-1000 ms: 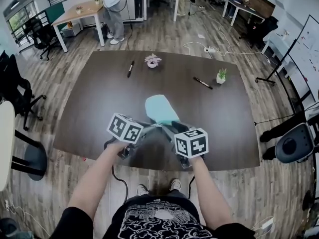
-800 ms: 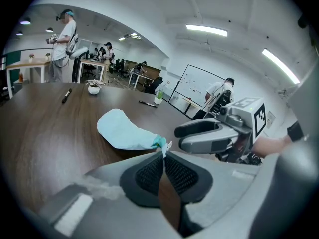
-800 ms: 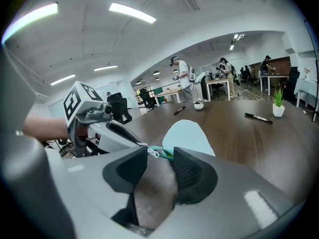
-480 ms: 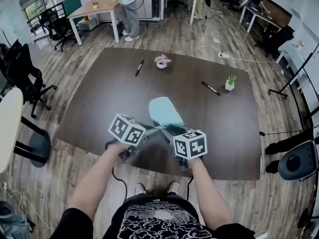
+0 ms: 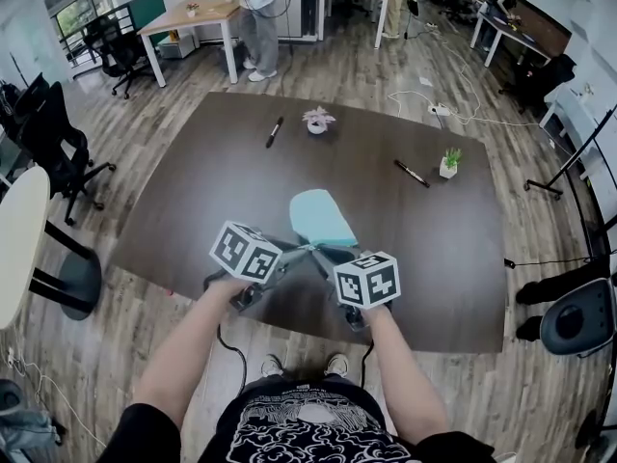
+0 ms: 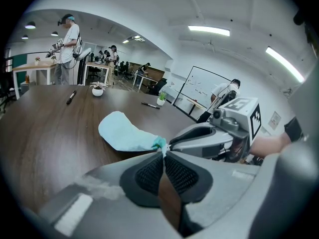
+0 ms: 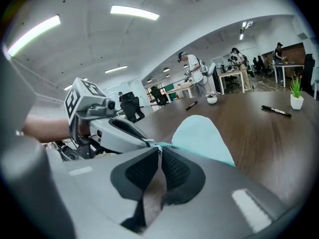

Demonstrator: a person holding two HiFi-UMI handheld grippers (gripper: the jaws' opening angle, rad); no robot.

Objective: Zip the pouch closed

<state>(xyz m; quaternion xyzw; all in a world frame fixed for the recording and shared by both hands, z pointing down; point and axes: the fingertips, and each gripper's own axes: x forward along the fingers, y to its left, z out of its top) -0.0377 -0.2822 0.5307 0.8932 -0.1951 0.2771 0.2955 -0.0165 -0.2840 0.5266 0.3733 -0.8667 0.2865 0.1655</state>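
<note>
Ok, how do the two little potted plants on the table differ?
The far plant has pinkish leaves spreading low; the right-hand plant has green leaves standing upright. The far plant's pot is squat, the right-hand plant's taller. Both pots are white.

The right tool (image 7: 158, 149) has just been closing its jaws. They stood apart a second ago and now meet, with the tips pinched on the near corner of the light turquoise fabric pouch (image 7: 204, 136). In the head view the framing has drifted, so the dark brown wooden tabletop (image 5: 193, 191) and the black marker pen (image 5: 275, 131) on it sit a little further right than before.
</note>
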